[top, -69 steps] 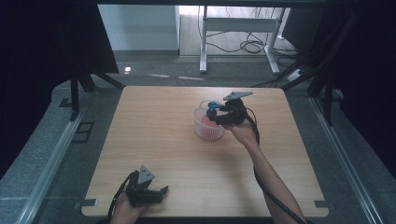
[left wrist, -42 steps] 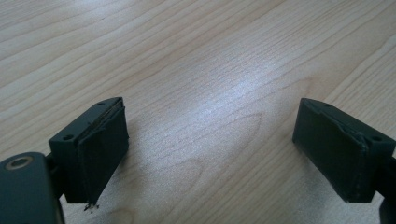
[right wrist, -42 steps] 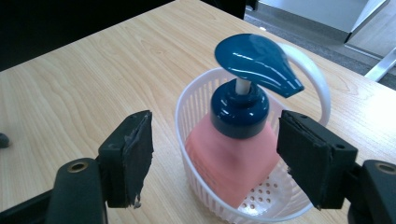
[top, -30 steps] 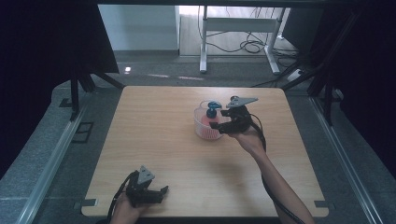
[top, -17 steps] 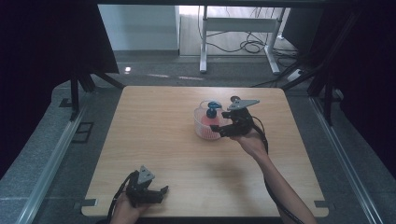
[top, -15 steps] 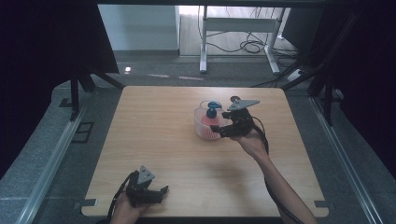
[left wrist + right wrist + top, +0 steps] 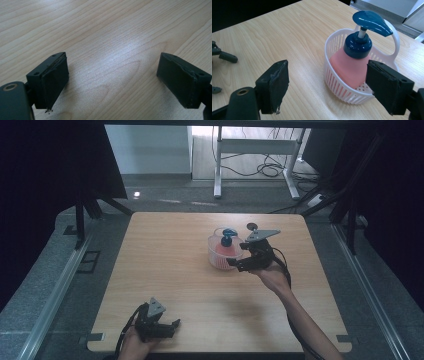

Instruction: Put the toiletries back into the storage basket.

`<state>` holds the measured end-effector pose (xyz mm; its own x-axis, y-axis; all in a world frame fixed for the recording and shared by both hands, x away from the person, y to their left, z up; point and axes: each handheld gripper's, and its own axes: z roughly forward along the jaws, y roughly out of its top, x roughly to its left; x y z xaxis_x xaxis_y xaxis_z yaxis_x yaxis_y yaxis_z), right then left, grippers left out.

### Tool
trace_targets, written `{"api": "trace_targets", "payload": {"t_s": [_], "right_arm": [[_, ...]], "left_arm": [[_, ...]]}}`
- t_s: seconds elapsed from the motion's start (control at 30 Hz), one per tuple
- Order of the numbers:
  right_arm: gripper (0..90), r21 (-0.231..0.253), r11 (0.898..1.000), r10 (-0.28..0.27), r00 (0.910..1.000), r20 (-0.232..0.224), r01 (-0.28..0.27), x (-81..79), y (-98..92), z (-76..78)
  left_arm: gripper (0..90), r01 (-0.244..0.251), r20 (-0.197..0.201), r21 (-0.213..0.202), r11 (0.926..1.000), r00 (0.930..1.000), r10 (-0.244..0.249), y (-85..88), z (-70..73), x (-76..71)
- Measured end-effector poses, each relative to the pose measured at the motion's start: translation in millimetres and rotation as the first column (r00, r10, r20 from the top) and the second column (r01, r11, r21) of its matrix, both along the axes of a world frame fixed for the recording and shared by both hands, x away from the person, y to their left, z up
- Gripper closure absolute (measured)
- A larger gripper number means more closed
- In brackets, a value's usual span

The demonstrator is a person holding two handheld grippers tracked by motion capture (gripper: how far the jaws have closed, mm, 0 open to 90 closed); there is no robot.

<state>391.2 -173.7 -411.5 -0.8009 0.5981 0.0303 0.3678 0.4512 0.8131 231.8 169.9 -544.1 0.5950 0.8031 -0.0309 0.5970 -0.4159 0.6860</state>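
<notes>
Already seated in the white basket [image 7: 342,87]: pink pump bottle [image 7: 348,66], upright, blue pump head [image 7: 372,20] rising above the rim. Basket placed toward the far right part of the table [image 7: 170,270]. Right gripper [image 7: 240,265] just beside the basket on its near right side, jaws apart and just been widening, nothing between the pads [image 7: 278,83], bottle released. Left gripper [image 7: 167,327] well away from the basket at the table's near edge, jaws spread wide, empty, bare wood between them.

Probable risks from here: clipping the basket rim or loop handle [image 7: 395,40] with the nearer jaw on withdrawal, dragging or tipping the light basket; snagging the pump head if lifted too steeply across it; toppling the tall bottle against the low wall. Likeliest cause: pulling back sideways rather than straight away from the basket.
</notes>
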Motion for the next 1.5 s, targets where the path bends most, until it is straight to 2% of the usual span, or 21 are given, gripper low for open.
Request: {"api": "trace_targets", "payload": {"t_s": [0.23,0.77,1.5], "right_arm": [[16.0,-0.026,1.000,0.006,1.0000,-0.007,-0.006,-6.4,-4.5,-2.9],[12.6,-0.040,0.999,0.011,0.9998,-0.017,-0.011,-17.7,-12.3,-10.2],[9.4,-0.039,0.999,0.001,0.9994,-0.034,-0.002,-35.2,-26.2,-28.2]], "left_arm": [[10.2,0.000,0.000,0.000,1.0000,1.0000,0.000,0.0,0.0,-0.1],[10.2,0.000,0.000,0.000,1.0000,1.0000,0.000,0.0,0.1,-0.1],[10.3,-0.003,0.001,-0.003,1.0000,1.0000,0.003,-0.3,-0.1,-0.3]]}}
